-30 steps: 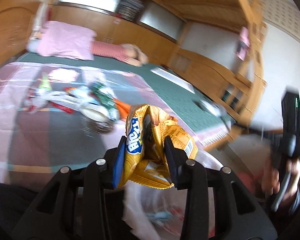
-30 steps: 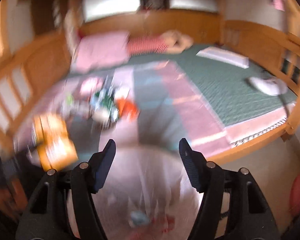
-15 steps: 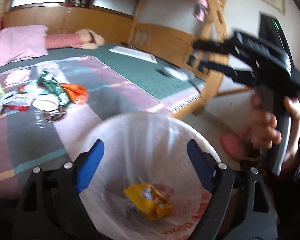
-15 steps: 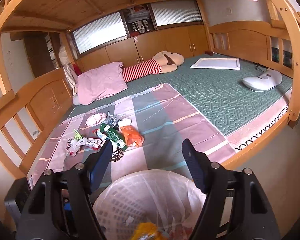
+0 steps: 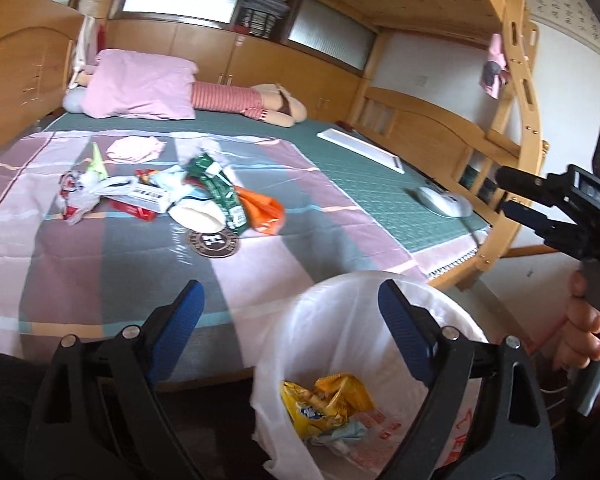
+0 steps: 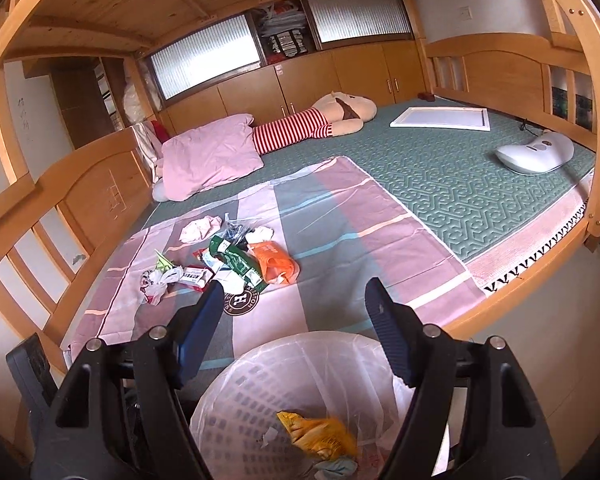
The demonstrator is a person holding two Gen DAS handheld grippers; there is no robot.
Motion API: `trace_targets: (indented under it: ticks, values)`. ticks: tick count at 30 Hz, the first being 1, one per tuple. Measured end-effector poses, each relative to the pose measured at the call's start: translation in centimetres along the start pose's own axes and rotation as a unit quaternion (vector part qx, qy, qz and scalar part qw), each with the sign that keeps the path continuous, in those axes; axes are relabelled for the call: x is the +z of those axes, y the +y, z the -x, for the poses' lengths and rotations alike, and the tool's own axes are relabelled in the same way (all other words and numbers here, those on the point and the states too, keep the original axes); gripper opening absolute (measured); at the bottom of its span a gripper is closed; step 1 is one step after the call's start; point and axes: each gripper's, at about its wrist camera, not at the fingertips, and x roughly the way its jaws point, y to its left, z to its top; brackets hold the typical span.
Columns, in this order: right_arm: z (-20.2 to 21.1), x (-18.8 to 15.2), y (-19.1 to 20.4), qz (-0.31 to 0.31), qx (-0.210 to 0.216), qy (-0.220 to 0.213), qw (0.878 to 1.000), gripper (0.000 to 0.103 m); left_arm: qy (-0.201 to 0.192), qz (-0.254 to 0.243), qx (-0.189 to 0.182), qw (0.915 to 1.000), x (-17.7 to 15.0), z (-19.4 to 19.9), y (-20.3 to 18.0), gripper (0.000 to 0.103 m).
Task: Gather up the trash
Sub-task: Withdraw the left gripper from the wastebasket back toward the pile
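Left gripper (image 5: pixel 288 312): wide, empty. Right gripper (image 6: pixel 294 306): wide, empty. Bin (image 5: pixel 340 292): yellow bag (image 5: pixel 324 404) inside. Litter (image 5: pixel 204 196): 11 o'clock. Risk: loose liner snagging, tipping bin.

A trash bin (image 5: pixel 364 320) stands on the floor just before the bed's (image 5: pixel 380 184) near edge, with a snack wrapper (image 5: pixel 324 400) lying in it. On the bed, a heap of litter (image 5: pixel 188 196) lies left of centre; behind it, a pillow (image 5: pixel 140 88) with a plush toy (image 5: pixel 260 104) to its right.
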Motion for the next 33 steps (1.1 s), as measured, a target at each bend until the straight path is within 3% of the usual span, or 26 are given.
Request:
trace_targets:
  ticks: [4,8,11,15,20,33]
  values:
    - [-0.5,-0.2,0.3,0.001,0.002,0.01,1.0,0.072,-0.015,0.002,0.042,0.999,0.1,0.4,0.5,0.09]
    - [-1.1,-0.5,0.6,0.004,-0.003,0.019,1.0,0.072,-0.04,-0.007,0.136,0.9898,0.3,0.3,2.5,0.091]
    - [-1.6,-0.9,1.2,0.016,-0.012,0.025,0.999,0.072,-0.044,0.011,0.166,0.9851,0.5,0.2,4.6,0.091]
    - [-2.4,-1.3,1.9,0.025,-0.01,0.037,0.999,0.072,-0.031,0.078,0.162,0.9833,0.5,0.3,7.5,0.092]
    - [-3.1,-1.7,2.9,0.032,-0.001,0.047,0.998,0.072,-0.003,0.107,0.144,0.9837,-0.3,-0.6,8.7,0.094]
    - [-4.2,-3.0,4.3,0.047,0.007,0.068,0.997,0.072,0.027,0.104,0.137,0.9847,-1.0,-1.8,8.2,0.096]
